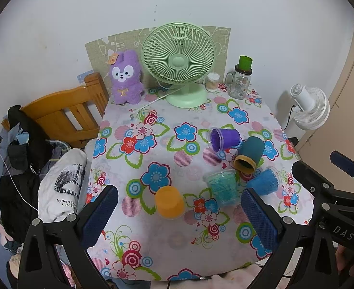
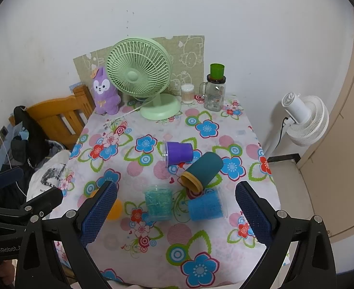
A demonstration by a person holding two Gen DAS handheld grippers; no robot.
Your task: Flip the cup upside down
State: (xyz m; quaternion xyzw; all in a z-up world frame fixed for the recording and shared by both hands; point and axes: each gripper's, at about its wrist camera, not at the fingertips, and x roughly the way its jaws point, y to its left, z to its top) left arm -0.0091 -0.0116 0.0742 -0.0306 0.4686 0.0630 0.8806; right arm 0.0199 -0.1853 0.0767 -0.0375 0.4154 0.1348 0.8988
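Near table's right edge (image 2: 261, 149), five cups, left claw (image 1: 179, 213) open-jawed

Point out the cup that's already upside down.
The orange cup, nearest the left gripper: it rests mouth-down, closed base up. The purple, teal and blue cups lie sideways.

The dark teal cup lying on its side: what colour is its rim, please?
Mustard yellow rim on the dark teal cup, clearest in the right wrist view.

Five cups (image 2: 202, 172) cluster right of centre on the table (image 2: 153, 245), fan (image 2: 140, 72) at far edge, plush toy (image 2: 104, 91) left of it, jar (image 2: 215, 94) right.
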